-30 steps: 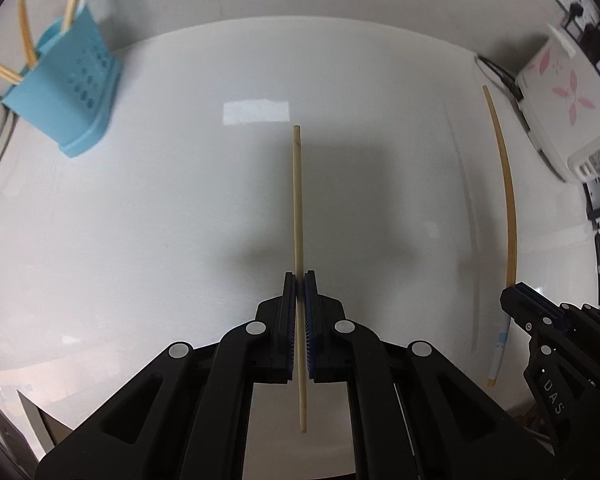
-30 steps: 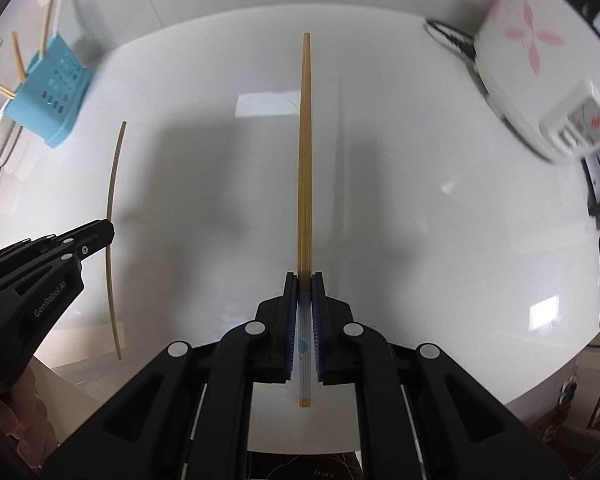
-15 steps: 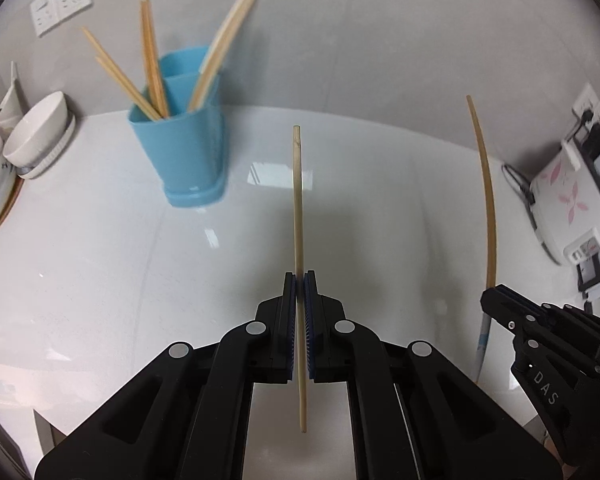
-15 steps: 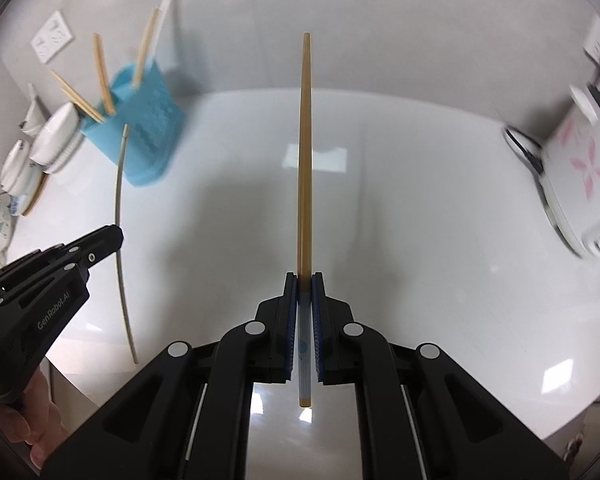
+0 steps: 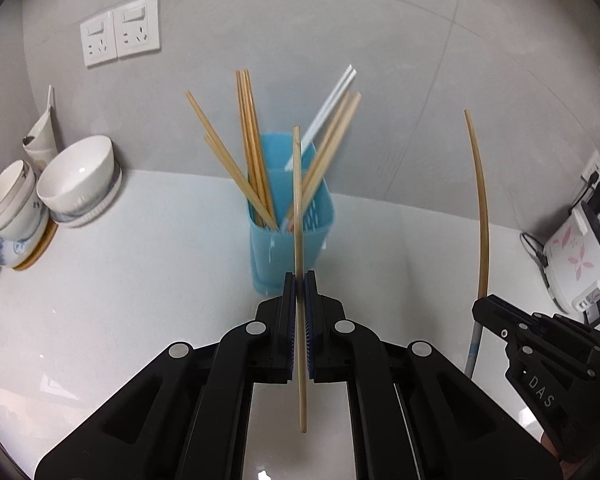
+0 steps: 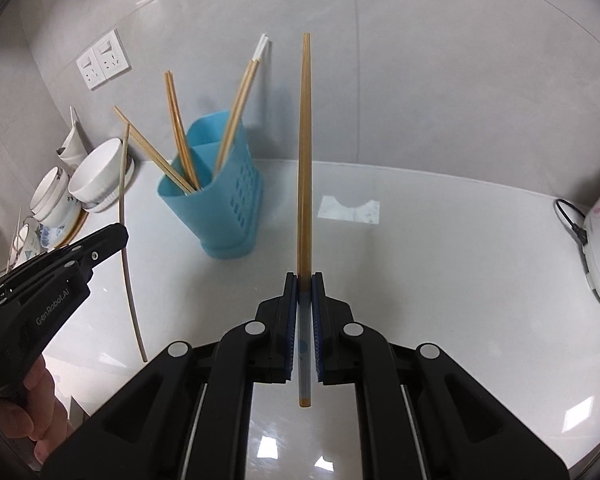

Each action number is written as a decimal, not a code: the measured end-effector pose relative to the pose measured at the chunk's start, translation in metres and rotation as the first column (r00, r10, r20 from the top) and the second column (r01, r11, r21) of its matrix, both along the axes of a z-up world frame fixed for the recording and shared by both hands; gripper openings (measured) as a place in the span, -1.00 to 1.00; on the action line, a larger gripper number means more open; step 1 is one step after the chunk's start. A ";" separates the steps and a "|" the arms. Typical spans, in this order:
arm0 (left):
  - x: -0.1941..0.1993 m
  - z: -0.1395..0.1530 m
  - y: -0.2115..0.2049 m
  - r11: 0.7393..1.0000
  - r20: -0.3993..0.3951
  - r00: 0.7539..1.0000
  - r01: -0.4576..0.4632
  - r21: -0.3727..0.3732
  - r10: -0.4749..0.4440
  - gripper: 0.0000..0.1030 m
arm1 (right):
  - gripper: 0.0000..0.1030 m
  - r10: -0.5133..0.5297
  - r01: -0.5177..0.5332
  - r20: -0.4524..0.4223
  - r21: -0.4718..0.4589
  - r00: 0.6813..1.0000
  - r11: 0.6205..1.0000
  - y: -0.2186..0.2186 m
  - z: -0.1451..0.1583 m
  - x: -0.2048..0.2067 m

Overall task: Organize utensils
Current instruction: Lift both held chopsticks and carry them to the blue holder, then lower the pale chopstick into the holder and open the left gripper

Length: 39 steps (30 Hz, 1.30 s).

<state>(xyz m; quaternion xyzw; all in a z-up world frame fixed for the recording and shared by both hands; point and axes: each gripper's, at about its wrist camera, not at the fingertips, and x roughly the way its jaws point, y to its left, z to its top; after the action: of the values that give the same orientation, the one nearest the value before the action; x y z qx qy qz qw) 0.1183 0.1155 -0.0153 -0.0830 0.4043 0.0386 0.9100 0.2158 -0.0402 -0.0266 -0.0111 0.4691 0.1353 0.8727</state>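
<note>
My left gripper (image 5: 299, 280) is shut on a thin pale wooden chopstick (image 5: 297, 200) that points up and away, its tip overlapping the blue utensil holder (image 5: 292, 248) straight ahead. My right gripper (image 6: 304, 280) is shut on a thicker amber chopstick (image 6: 304, 152) with a pale grey handle end between the pads. The blue holder (image 6: 224, 204) stands on the white counter to the left in the right wrist view, with several wooden chopsticks (image 6: 176, 128) leaning in it. Each gripper shows at the edge of the other's view: the right gripper (image 5: 480, 308) and the left gripper (image 6: 118, 236).
Stacked white bowls (image 5: 76, 180) and patterned cups (image 5: 12, 204) sit at the counter's back left. A white appliance with pink flowers (image 5: 576, 264) and its cord stands at the right. Wall sockets (image 5: 120, 34) are on the grey wall behind. A hand (image 6: 24, 412) holds the left gripper.
Both grippers have risen and swung toward the blue holder, which went from the far upper left to straight ahead of the left gripper. Both chopsticks stay gripped.
</note>
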 end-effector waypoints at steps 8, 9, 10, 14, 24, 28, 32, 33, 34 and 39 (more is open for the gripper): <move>0.017 0.020 0.022 0.999 0.112 0.993 -0.038 -0.017 0.040 -0.93 | -0.87 0.066 -0.069 0.066 0.042 0.996 0.997 0.031 0.016 0.029; 0.019 0.022 0.025 0.999 0.126 0.991 -0.041 -0.025 0.044 -0.93 | -0.87 0.075 -0.078 0.076 0.047 0.994 0.996 0.035 0.018 0.034; 0.022 0.024 0.028 0.999 0.139 0.989 -0.043 -0.026 0.047 -0.93 | -0.87 0.081 -0.085 0.082 0.054 0.993 0.995 0.039 0.019 0.039; 0.039 0.030 0.038 0.998 0.148 0.987 -0.064 -0.028 0.067 -0.93 | -0.87 0.123 -0.133 0.121 0.081 0.985 0.988 0.052 0.025 0.055; 0.062 0.043 0.048 0.996 0.274 0.959 -0.063 -0.055 0.076 -0.93 | -0.87 0.135 -0.151 0.146 0.105 0.980 0.983 0.047 0.033 0.084; 0.068 0.047 0.044 0.997 0.327 0.943 -0.051 -0.058 0.067 -0.93 | -0.87 0.134 -0.151 0.147 0.118 0.980 0.981 0.045 0.030 0.091; 0.073 0.046 0.039 0.998 0.367 0.929 -0.041 -0.044 0.054 -0.93 | -0.87 0.134 -0.154 0.148 0.129 0.980 0.980 0.047 0.027 0.097; 0.073 0.046 0.038 0.998 0.376 0.925 -0.040 -0.048 0.055 -0.93 | -0.87 0.134 -0.154 0.148 0.132 0.980 0.979 0.047 0.027 0.098; 0.074 0.045 0.037 0.998 0.382 0.922 -0.038 -0.048 0.053 -0.93 | -0.87 0.135 -0.156 0.147 0.136 0.980 0.978 0.047 0.026 0.098; 0.079 0.035 0.028 1.000 0.417 0.908 -0.024 -0.008 0.026 -0.93 | -0.87 0.139 -0.158 0.134 0.138 0.981 0.978 0.045 0.023 0.101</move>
<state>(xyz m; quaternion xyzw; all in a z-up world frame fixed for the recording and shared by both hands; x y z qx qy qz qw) 0.1976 0.1433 0.0197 -0.0959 0.1995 0.0310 0.9747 0.3166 0.0048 -0.0040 0.0104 0.4005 0.2337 0.8859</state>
